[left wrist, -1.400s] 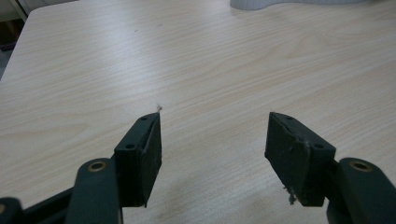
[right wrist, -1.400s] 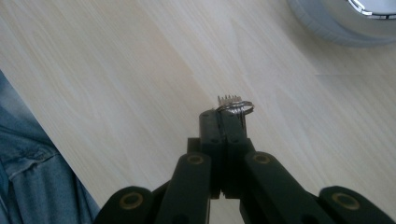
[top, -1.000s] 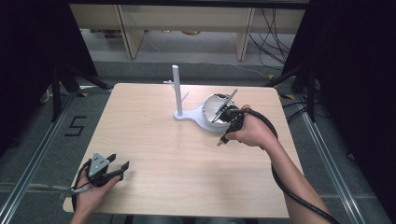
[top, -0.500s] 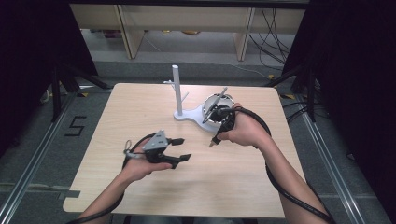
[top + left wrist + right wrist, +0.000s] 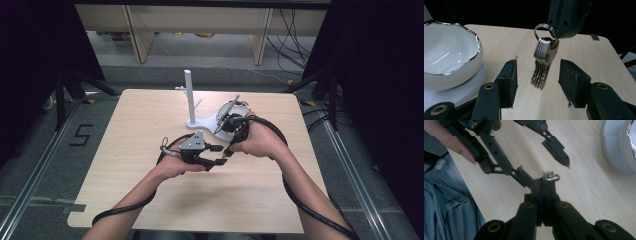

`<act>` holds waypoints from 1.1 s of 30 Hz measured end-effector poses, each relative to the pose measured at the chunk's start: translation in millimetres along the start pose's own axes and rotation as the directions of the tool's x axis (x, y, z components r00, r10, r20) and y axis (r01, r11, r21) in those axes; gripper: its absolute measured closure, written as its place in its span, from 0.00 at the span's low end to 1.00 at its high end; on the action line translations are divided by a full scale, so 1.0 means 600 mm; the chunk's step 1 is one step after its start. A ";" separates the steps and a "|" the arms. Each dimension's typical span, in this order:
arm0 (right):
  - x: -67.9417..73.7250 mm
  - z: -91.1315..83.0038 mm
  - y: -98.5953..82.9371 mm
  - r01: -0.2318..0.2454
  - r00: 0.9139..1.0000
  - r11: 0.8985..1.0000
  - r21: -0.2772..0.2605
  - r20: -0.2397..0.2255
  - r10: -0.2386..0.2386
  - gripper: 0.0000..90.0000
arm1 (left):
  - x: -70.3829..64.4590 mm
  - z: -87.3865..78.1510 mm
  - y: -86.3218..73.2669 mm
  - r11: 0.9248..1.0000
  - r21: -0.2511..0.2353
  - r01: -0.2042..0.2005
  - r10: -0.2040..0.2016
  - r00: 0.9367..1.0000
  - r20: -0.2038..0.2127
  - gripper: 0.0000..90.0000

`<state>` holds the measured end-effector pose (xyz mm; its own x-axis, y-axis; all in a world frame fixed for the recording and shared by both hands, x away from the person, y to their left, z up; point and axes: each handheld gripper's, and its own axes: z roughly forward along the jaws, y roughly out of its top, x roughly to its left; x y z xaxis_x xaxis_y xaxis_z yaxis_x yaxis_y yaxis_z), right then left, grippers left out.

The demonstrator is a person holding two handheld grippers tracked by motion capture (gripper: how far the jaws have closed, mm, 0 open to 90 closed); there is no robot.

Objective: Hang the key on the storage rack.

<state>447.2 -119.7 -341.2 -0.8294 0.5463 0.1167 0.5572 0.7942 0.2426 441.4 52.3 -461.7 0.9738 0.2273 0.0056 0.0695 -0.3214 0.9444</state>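
A bunch of keys [image 5: 543, 67] hangs from a metal ring [image 5: 545, 31]. My right gripper [image 5: 543, 185] is shut on that ring [image 5: 550, 177] and holds it above the wooden table [image 5: 150, 115]. In the left gripper view the keys dangle between the two pads of my open left gripper [image 5: 537, 75], touching neither. In the high view both grippers meet at mid table, the left gripper [image 5: 220, 155] just under the right gripper [image 5: 227, 149]. A white bowl with a silver rim [image 5: 449, 55] stands close by on a white base.
A white upright post [image 5: 189, 95] rises from the same base as the bowl [image 5: 241, 106], behind the grippers. The person's forearms and the trailing cables cross the table's near half. Jeans [image 5: 446, 200] show past the table's near edge.
My left gripper has travelled from the front left corner to mid table and now brackets the keys. My right gripper has drawn back from the bowl toward the person.
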 end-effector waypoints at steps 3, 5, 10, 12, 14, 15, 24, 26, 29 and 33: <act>0.002 0.000 0.000 0.024 1.000 1.000 -0.008 -0.007 -0.024 1.00 | 0.002 0.006 0.004 1.000 -0.025 -0.008 0.009 1.000 0.022 0.61; 0.004 -0.001 0.000 0.014 1.000 1.000 -0.003 -0.009 -0.014 1.00 | 0.001 0.008 0.003 1.000 -0.024 -0.016 0.016 1.000 0.026 0.64; 0.003 -0.002 -0.001 0.008 1.000 1.000 -0.007 -0.021 -0.008 1.00 | 0.001 0.008 0.003 0.999 -0.013 -0.030 0.030 0.999 0.031 0.76; 0.004 -0.002 -0.001 0.010 1.000 1.000 -0.010 -0.026 -0.010 1.00 | -0.001 0.006 0.005 0.999 -0.017 -0.036 0.037 0.998 0.045 0.82; 0.004 -0.002 0.000 0.011 0.999 1.000 -0.009 -0.030 -0.011 1.00 | -0.002 0.005 0.006 0.999 -0.007 -0.043 0.043 0.998 0.049 0.86; 0.004 -0.002 0.000 0.011 0.999 1.000 -0.009 -0.030 -0.011 1.00 | -0.002 0.005 0.006 0.999 -0.007 -0.043 0.043 0.998 0.049 0.87; 0.006 0.005 0.001 0.007 0.999 1.000 0.000 -0.048 -0.007 1.00 | -0.007 -0.002 0.009 0.997 0.052 -0.049 0.047 0.998 0.035 0.89; 0.002 0.006 -0.001 0.005 0.999 1.000 -0.013 -0.036 -0.005 0.99 | -0.010 -0.006 0.016 0.992 0.111 -0.055 0.054 0.998 0.007 0.89; -0.007 0.008 -0.009 0.031 0.998 0.995 -0.090 -0.047 -0.035 0.90 | -0.014 -0.015 0.032 0.949 0.279 -0.148 0.177 0.981 -0.083 0.89; -0.020 0.010 -0.038 -0.022 0.998 0.985 -0.172 -0.065 0.011 0.86 | -0.012 -0.032 0.053 0.795 0.559 -0.234 0.387 0.907 -0.169 0.89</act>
<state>444.6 -142.8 -354.1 -0.8239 0.5369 0.1814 0.5604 0.7242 0.4018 432.5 58.3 -425.5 0.8730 0.2375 0.4259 -0.0520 -0.8231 0.5656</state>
